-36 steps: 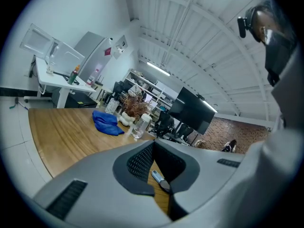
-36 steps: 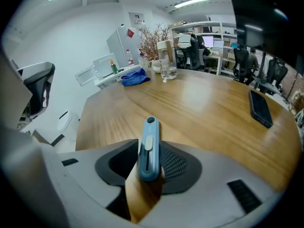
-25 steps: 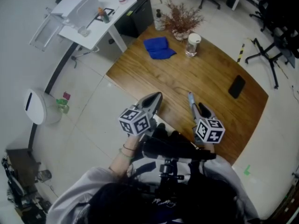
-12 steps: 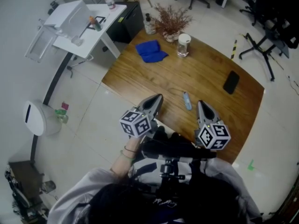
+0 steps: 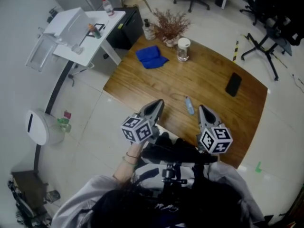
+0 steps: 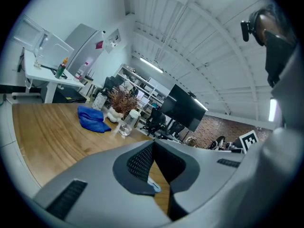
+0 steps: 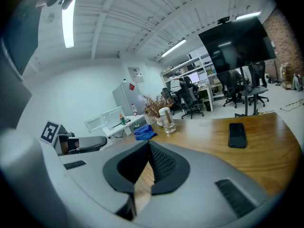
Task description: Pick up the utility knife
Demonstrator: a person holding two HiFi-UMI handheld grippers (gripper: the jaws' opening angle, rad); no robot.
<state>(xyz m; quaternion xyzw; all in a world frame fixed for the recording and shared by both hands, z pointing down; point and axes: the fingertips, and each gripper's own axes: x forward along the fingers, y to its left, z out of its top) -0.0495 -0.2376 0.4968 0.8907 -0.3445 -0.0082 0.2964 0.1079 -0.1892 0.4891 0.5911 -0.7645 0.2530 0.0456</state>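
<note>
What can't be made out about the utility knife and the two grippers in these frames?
- Utility knife: head view, too small to tell whether the blade is out.
- Left gripper view: only a pale sliver of it shows; the left gripper, with its shut jaws and body, covers the rest.
- Right gripper view: no knife shows, probably behind the right gripper body; its jaws are shut, empty.

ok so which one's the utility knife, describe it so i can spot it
Look at the wooden table; toward its near edge, between the left gripper and right gripper, lies the utility knife. It is a slim pale blue-grey stick, unlike the flat black phone and the blue cloth farther back.
</note>
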